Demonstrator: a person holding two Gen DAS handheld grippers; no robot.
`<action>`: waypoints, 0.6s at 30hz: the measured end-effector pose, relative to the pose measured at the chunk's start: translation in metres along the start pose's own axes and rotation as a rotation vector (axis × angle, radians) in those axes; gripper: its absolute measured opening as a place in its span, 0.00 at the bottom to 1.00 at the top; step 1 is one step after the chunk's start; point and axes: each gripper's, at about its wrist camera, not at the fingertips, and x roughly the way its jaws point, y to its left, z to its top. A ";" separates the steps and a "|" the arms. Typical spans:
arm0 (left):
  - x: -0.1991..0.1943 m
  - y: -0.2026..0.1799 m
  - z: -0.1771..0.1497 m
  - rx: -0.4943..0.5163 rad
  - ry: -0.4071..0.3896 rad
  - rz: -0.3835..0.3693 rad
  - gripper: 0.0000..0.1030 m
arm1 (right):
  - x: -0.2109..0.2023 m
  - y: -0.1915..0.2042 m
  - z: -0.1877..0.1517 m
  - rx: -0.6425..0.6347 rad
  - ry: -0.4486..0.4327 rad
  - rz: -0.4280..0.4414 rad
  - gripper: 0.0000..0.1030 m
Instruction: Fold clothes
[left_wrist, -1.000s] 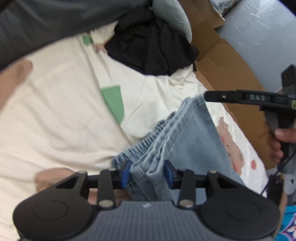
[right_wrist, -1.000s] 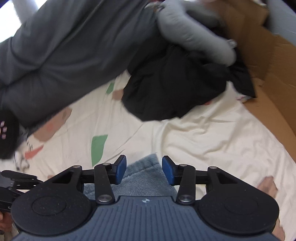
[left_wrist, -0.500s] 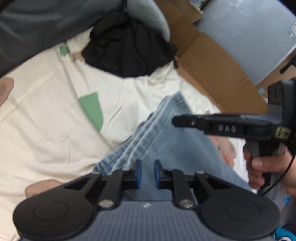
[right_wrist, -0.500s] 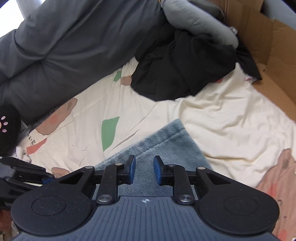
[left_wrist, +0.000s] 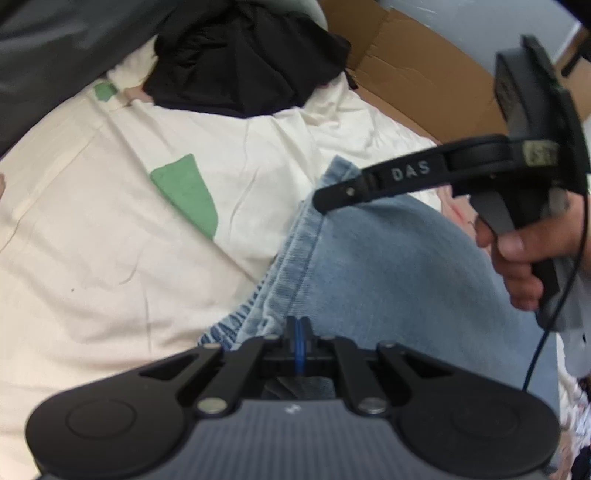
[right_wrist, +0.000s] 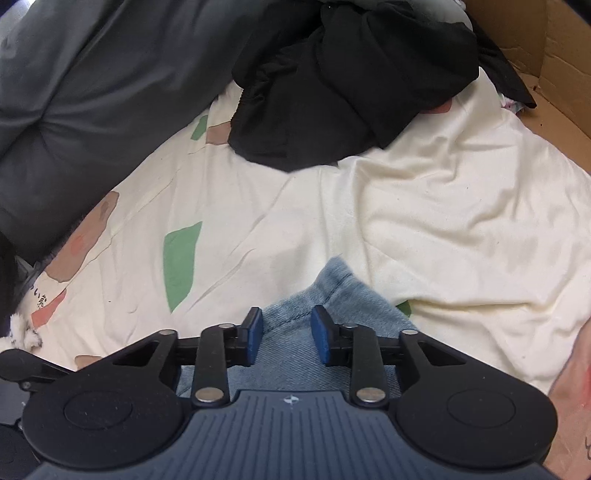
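Light blue jeans (left_wrist: 388, 277) lie folded on the cream bedsheet (left_wrist: 92, 240). My left gripper (left_wrist: 299, 330) is shut just above their stitched edge; its blue pads meet and I see no cloth between them. In the right wrist view, my right gripper (right_wrist: 286, 334) hovers low over a corner of the jeans (right_wrist: 332, 291). Its jaws are opening, and the denim shows in the gap without either pad pressing on it. Seen from the left wrist, the right gripper (left_wrist: 325, 197) comes in from the right, held by a hand (left_wrist: 524, 266).
A heap of black clothing (right_wrist: 351, 81) lies at the far side of the sheet. A dark grey duvet (right_wrist: 81, 92) runs along the left. Cardboard (left_wrist: 413, 81) borders the bed on the right. The sheet (right_wrist: 461, 221) has green and pink patches.
My left gripper has closed from wide around the bunched denim to fully shut and has sunk lower. The right gripper has dropped onto the jeans, narrowing and then widening again.
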 end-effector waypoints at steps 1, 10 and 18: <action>0.000 0.001 0.001 0.001 0.002 -0.003 0.03 | 0.001 -0.001 0.000 0.006 -0.003 0.004 0.38; -0.031 -0.008 0.010 -0.027 -0.054 -0.040 0.04 | -0.041 -0.006 -0.002 0.037 -0.066 0.033 0.38; -0.022 -0.024 0.006 -0.015 -0.070 -0.049 0.10 | -0.051 0.007 -0.042 -0.033 -0.042 -0.007 0.37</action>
